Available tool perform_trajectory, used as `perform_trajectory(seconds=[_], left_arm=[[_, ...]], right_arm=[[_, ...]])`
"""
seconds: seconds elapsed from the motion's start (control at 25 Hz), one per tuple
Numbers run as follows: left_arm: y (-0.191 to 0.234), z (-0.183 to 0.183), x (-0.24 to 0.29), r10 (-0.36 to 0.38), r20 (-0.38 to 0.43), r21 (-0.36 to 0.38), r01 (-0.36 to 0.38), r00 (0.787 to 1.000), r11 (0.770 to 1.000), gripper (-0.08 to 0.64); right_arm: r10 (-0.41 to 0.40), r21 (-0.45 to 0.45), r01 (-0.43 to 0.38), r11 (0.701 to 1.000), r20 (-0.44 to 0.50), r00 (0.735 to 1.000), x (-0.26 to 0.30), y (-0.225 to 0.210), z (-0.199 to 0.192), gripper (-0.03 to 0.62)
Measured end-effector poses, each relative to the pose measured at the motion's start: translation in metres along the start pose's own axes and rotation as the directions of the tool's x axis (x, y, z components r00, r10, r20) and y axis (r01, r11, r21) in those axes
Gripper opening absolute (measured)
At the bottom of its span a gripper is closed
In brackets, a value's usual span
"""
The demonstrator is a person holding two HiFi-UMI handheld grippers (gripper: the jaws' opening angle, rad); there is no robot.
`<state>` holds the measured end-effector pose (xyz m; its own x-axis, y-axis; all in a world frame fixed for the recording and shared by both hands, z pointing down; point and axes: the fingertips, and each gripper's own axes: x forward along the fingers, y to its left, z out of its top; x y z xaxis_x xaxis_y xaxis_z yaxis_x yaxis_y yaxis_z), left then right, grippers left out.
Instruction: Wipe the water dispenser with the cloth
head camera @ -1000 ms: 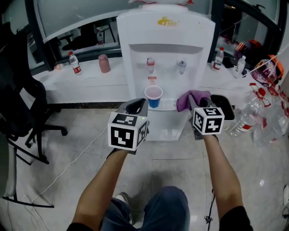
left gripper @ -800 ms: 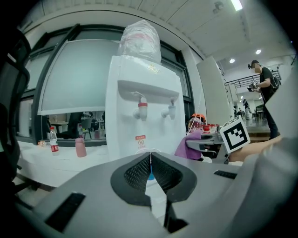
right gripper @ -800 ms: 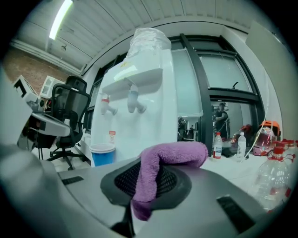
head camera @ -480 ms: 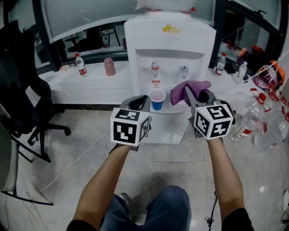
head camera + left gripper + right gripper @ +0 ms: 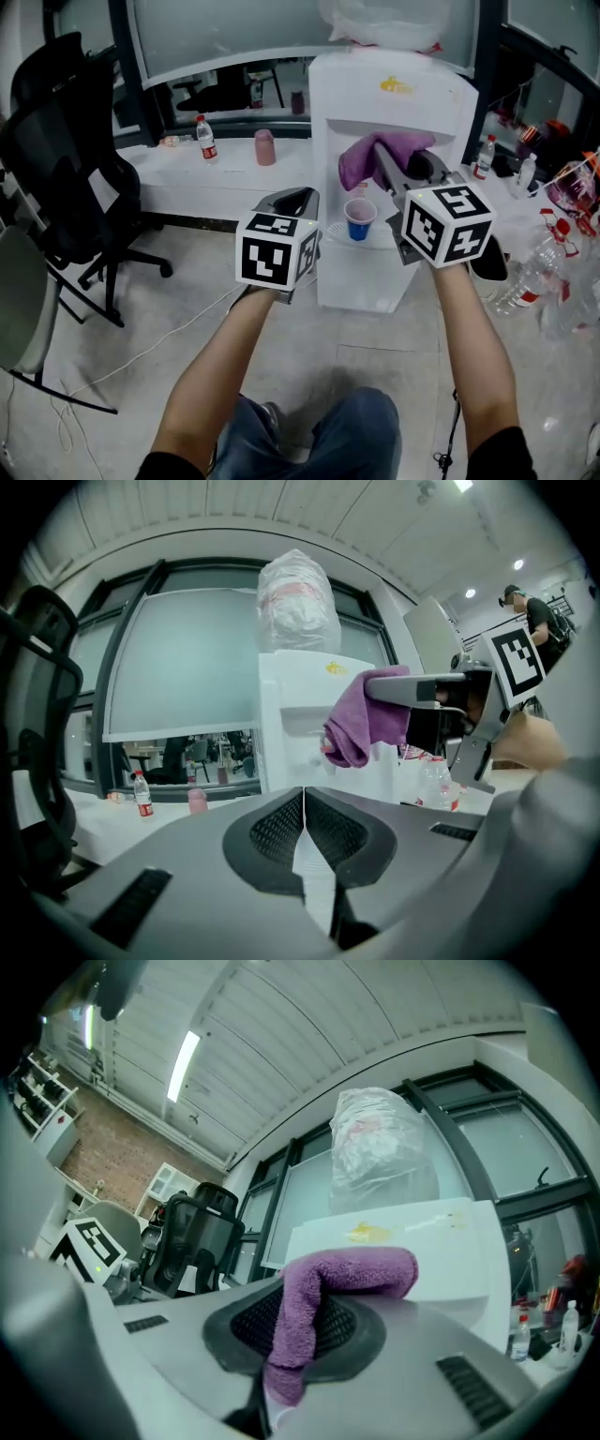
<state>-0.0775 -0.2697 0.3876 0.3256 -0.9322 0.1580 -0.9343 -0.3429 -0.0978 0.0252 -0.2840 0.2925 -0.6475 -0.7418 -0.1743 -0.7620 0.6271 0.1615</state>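
Two tongs: the left tongs point(image 5: 304, 795) and the right tongs point(image 5: 296, 1327) were held out ahead of the person, one in each hand, each carrying a marker cube.
Left tongs: the jaws were pressed together with nothing between them. They were held low, left of the dispenser point(image 5: 417, 105), touching nothing.
Right tongs: the jaws were clamped on a purple cloth point(image 5: 373, 150) and raised higher than the left tongs, pointing at the dispenser's upper front.
Cloth: it was draped over the tips of the right tongs, with a fold hanging down on the left. It sat in front of the dispenser's front panel, below the yellow logo. Whether it touched the panel could not be told.
Dispenser: white, standing on the floor against the bench point(image 5: 202, 183). A bottle point(image 5: 389, 23) wrapped in clear plastic sat on top.
Cup point(image 5: 359, 219): blue, upright on the drip tray at the dispenser's front, below the cloth.
Bench: a long white ledge under a window. A small water bottle point(image 5: 205, 139) and a pink tumbler point(image 5: 265, 147) stood apart on it, left of the dispenser.
Chair point(image 5: 66, 169): black, on wheels, at the far left.
Floor: pale tiles, with clear empties point(image 5: 553, 272) gathered at the right edge.
Person: bare forearms reached forward, with a jeans-clad knee at the bottom.
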Motion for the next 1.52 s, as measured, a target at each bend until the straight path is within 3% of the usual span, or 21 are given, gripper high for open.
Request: perform_trajectory(seconds=[0.28, 0.52, 0.72, 1.52], left_arm=[[0.031, 0.011, -0.019, 0.044, 0.010, 0.017, -0.044, 0.999, 0.999, 0.028], [0.055, 0.008, -0.032, 0.076, 0.019, 0.004, -0.076, 0.997, 0.997, 0.028], [0.068, 0.001, -0.037, 0.088, 0.024, -0.016, -0.088, 0.996, 0.996, 0.028], [0.055, -0.047, -0.029, 0.088, -0.009, -0.046, -0.089, 0.996, 0.995, 0.028]], right_arm=[[0.051, 0.007, -0.051, 0.999, 0.056, 0.997, 0.052, 0.027, 0.042, 0.046], [0.057, 0.062, -0.060, 0.996, 0.057, 0.997, 0.098, 0.041, 0.051, 0.046], [0.030, 0.158, -0.035, 0.987, 0.034, 0.999, 0.118, 0.043, 0.033, 0.046], [0.048, 0.237, -0.026, 0.971, -0.084, 0.995, 0.109, 0.061, -0.069, 0.046]])
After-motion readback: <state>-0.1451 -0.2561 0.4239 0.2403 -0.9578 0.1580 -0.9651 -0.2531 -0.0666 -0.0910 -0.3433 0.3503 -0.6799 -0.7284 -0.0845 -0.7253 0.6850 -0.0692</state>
